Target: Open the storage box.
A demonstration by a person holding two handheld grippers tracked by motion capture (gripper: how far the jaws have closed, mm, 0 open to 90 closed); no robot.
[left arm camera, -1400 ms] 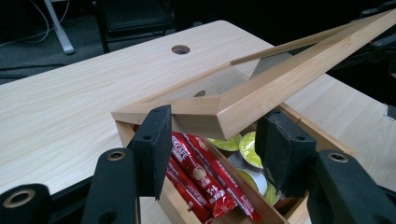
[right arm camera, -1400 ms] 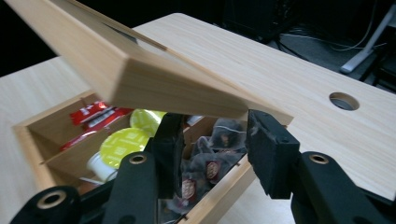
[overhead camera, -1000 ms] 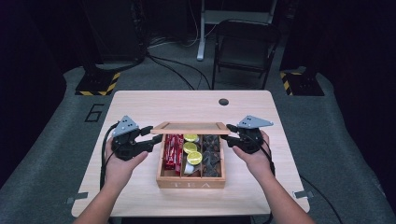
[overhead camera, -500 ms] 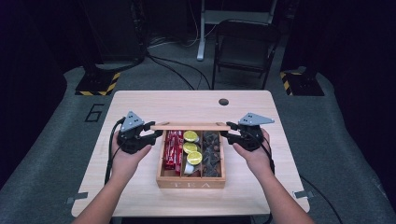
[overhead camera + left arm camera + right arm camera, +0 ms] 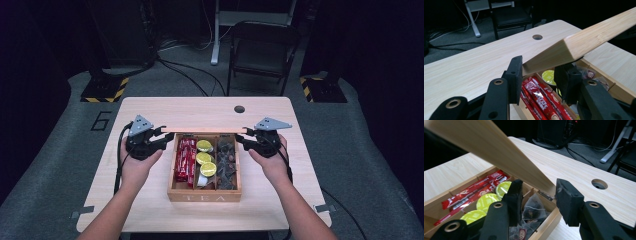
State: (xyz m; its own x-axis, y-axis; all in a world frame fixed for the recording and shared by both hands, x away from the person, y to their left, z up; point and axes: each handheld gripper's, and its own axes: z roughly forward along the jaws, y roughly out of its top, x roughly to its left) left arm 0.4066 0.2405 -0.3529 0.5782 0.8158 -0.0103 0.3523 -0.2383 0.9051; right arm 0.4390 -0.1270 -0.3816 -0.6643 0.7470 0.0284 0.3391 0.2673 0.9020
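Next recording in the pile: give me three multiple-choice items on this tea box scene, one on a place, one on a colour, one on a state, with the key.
1. Where do the red sachets lie in the wooden box?
A. the compartment nearest the left tool
B. the middle compartment
C. the compartment nearest the right tool

2. What colour are the round capsules?
A. blue
B. yellow-green
C. white

3. How is the lid?
A. shut flat
B. lying on the table
C. raised, hinged at the far edge

Key: 1 A, the high view shows them at the box's left side. 2 B, their tops are lime-coloured. 3 C, both tool views show it slanting up over the contents.
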